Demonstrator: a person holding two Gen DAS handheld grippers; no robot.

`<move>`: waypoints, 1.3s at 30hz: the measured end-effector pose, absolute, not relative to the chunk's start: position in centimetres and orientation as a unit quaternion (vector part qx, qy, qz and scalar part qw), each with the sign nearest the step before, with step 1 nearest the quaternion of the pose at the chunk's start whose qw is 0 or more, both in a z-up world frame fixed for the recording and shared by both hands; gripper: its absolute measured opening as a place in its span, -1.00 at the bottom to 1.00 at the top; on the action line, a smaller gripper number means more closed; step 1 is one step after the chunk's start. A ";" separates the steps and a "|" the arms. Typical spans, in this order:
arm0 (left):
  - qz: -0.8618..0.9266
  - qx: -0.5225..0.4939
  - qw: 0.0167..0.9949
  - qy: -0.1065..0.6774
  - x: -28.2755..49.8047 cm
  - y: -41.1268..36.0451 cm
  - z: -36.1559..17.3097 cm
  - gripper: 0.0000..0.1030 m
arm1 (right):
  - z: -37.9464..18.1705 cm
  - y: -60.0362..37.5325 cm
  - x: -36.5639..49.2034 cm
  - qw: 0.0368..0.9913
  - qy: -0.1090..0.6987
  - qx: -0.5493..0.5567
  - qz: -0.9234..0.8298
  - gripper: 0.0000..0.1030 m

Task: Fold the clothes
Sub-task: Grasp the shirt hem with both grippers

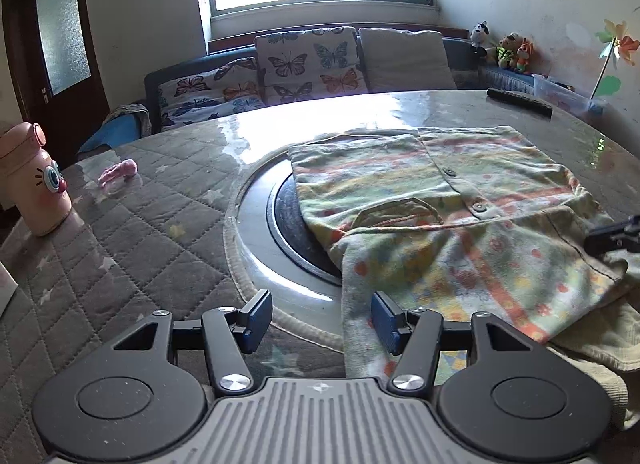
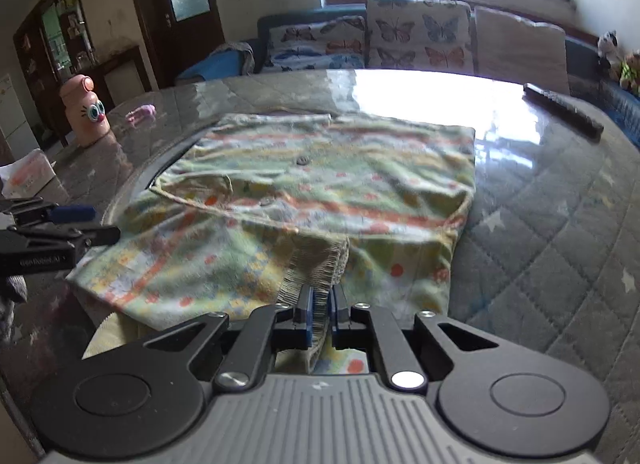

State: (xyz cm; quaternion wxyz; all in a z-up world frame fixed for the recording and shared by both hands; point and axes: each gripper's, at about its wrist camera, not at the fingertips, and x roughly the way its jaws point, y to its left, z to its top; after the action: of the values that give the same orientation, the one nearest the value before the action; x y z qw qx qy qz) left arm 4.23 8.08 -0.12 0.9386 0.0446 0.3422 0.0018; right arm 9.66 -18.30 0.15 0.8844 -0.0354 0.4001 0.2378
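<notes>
Pinching shirt (image 2: 320,183) hem between right gripper (image 2: 320,312) jaws for folding forward; left gripper (image 1: 320,320) spread wide, sleeve just beside.

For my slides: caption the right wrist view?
Right gripper pinches the hem of a patterned shirt lying half-folded on the table.

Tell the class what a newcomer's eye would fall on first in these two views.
The colourful patterned shirt lies part-folded in the middle of the quilted table, and the right gripper pinches its ribbed cuff at the near edge. The left gripper hangs open by the shirt's near-left corner. A pink cartoon-faced bottle stands far left.
</notes>
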 end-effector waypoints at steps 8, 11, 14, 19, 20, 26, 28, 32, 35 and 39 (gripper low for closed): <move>-0.019 0.060 0.948 0.311 6.5 6.9 2.0 -0.01 | 2.4 -18.0 10.2 0.900 0.359 -0.054 0.243 -0.79; -0.029 0.068 0.947 0.313 8.1 5.9 1.4 -0.15 | 1.7 -16.9 11.2 0.895 0.358 -0.063 0.259 -0.79; -0.039 0.074 0.941 0.329 9.5 5.4 0.2 -0.33 | 0.9 -16.2 11.9 0.890 0.362 -0.070 0.269 -0.72; -0.042 0.101 0.936 0.334 9.7 5.2 -1.5 -0.29 | -0.2 -15.6 11.7 0.881 0.368 -0.089 0.284 -0.54; -0.041 0.106 0.936 0.332 9.4 5.1 -1.3 -0.29 | -0.1 -15.6 11.5 0.881 0.367 -0.095 0.285 -0.48; -0.079 0.126 0.943 0.299 6.4 3.3 0.5 -0.28 | 1.1 -15.5 8.8 0.874 0.355 -0.114 0.313 -0.31; -0.100 0.132 0.941 0.294 5.3 2.4 0.6 -0.28 | 1.1 -15.5 8.3 0.871 0.356 -0.118 0.316 -0.31; -0.135 0.156 0.933 0.296 3.7 0.8 -0.1 -0.26 | 0.6 -16.2 7.3 0.870 0.364 -0.122 0.309 -0.31; -0.148 0.176 0.926 0.300 2.5 -0.1 -0.9 -0.26 | 0.4 -16.9 6.8 0.871 0.367 -0.117 0.304 -0.31; -0.148 0.189 0.925 0.296 1.3 -0.1 -0.7 -0.25 | 0.2 -17.8 6.2 0.875 0.366 -0.110 0.298 -0.31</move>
State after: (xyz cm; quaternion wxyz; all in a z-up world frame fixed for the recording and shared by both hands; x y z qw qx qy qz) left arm 1.33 -0.11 -0.74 0.9247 0.1887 0.2956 -0.1482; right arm 6.19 -17.76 0.24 0.8745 -0.1102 0.3663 0.2982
